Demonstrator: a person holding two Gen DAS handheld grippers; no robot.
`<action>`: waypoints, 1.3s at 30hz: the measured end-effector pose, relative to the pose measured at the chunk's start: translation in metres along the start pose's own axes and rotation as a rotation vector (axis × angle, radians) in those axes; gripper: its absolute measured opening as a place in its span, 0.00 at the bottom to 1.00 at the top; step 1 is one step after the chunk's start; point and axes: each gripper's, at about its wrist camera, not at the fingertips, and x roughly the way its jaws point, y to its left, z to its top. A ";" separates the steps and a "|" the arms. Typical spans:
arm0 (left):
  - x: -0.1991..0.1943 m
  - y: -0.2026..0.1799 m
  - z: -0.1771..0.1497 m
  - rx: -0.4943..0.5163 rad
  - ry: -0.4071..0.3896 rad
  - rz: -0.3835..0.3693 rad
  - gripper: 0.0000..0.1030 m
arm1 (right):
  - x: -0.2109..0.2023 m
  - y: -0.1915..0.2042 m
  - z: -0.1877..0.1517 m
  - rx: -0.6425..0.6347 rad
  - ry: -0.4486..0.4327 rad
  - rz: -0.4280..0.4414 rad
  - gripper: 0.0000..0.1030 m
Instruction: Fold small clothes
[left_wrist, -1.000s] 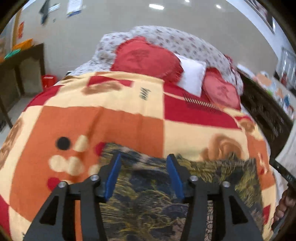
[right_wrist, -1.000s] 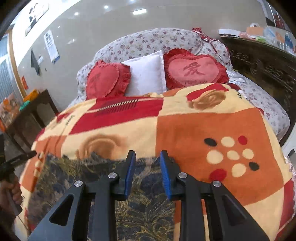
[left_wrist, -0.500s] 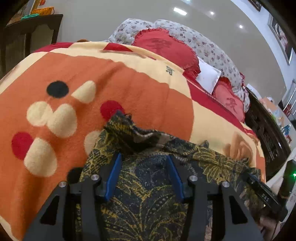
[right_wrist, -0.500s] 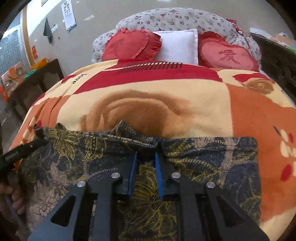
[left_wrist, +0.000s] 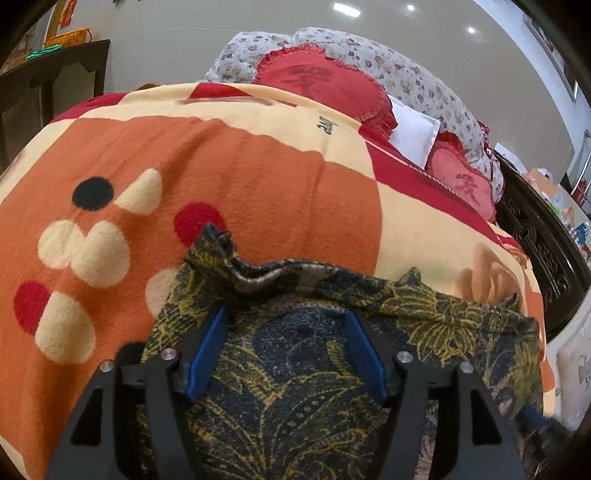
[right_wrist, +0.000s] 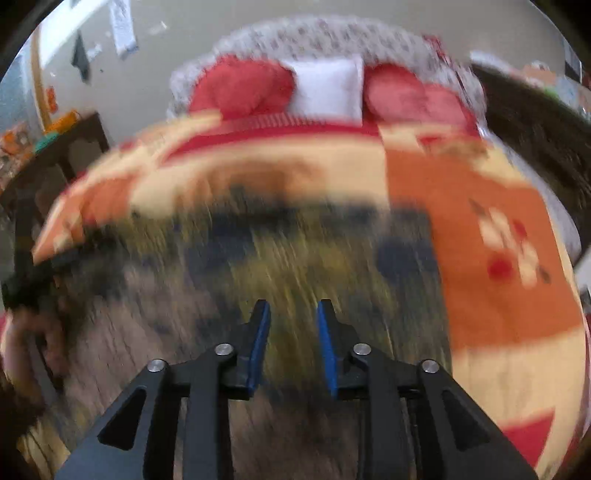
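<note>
The dark garment with yellow leaf print (left_wrist: 280, 373) lies spread on the orange and cream blanket (left_wrist: 229, 177) of the bed, directly under both claws and just in front of them.

The main risk I see is on the far edge of the cloth, beyond the left gripper (left_wrist: 286, 325). There the corner stands up in a small crumpled peak and the edge is wavy, not flat. If the next fold is made over this, the wrinkle may be pressed inside and the result will be uneven. Also, the blanket is thick and soft, so a pinch that goes too deep could take the blanket together with the cloth.

The left gripper points downward at a slant over the garment. Its jaws are opening and stand wide; the cloth is below and between them, but the pads do not press on it.

The right gripper (right_wrist: 293, 312) also tilts down toward the cloth. Its view is strongly blurred. Its jaws are opening from a narrow gap, and I see nothing pinched between them.
</note>
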 end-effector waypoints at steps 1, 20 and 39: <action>0.000 0.000 0.000 0.002 0.001 -0.001 0.69 | -0.001 -0.003 -0.010 0.002 -0.053 0.025 0.27; 0.004 -0.007 0.002 0.018 0.013 -0.018 0.77 | -0.052 0.024 -0.014 0.007 -0.138 -0.023 0.28; -0.027 -0.028 0.017 0.172 0.102 0.011 0.81 | -0.038 0.058 -0.063 -0.053 -0.110 0.028 0.46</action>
